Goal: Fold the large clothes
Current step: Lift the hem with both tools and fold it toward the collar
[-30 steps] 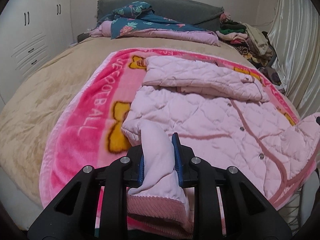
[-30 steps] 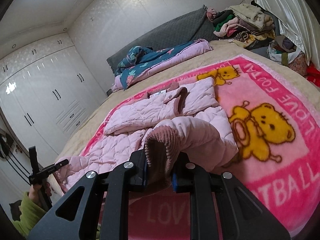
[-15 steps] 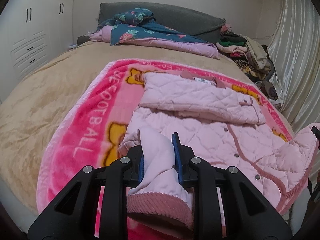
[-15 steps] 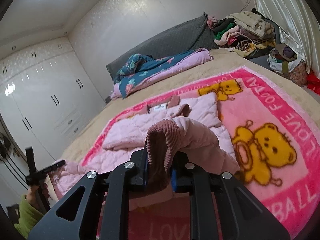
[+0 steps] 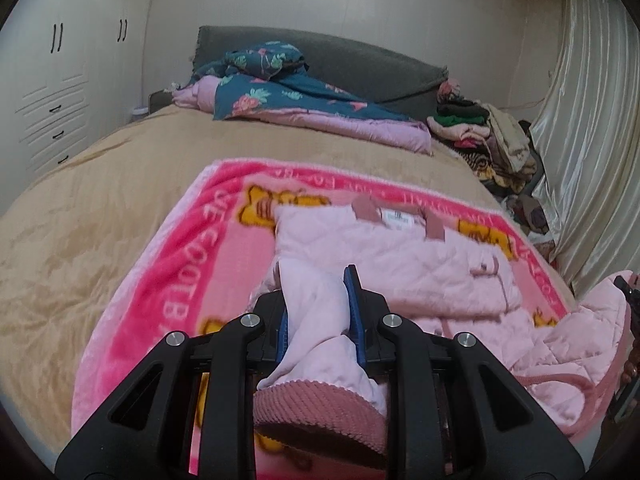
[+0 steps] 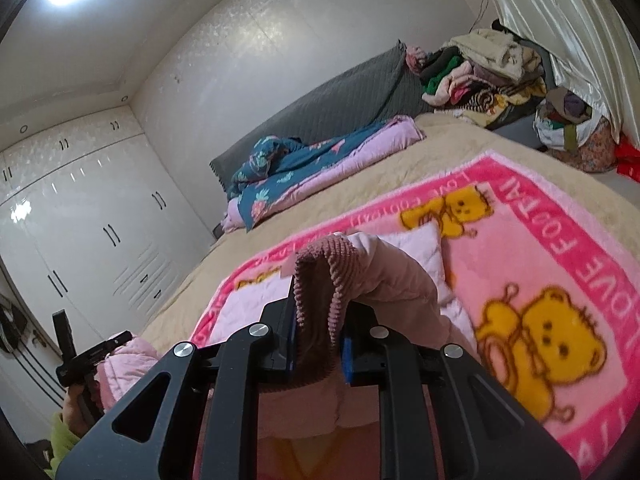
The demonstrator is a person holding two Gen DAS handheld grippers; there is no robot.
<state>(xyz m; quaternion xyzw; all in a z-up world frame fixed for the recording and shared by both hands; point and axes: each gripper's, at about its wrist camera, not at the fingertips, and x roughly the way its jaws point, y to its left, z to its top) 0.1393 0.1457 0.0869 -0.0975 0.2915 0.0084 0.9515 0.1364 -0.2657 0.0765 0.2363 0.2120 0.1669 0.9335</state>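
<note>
with each hand-held gripper, left [image 5: 318, 300] and right [image 6: 320, 330], clamped on a corduroy hem corner of the pink quilted jacket [image 5: 400, 264] on the bear blanket [image 6: 520, 264], sleeves look folded; the bottom-up fold remains.
</note>
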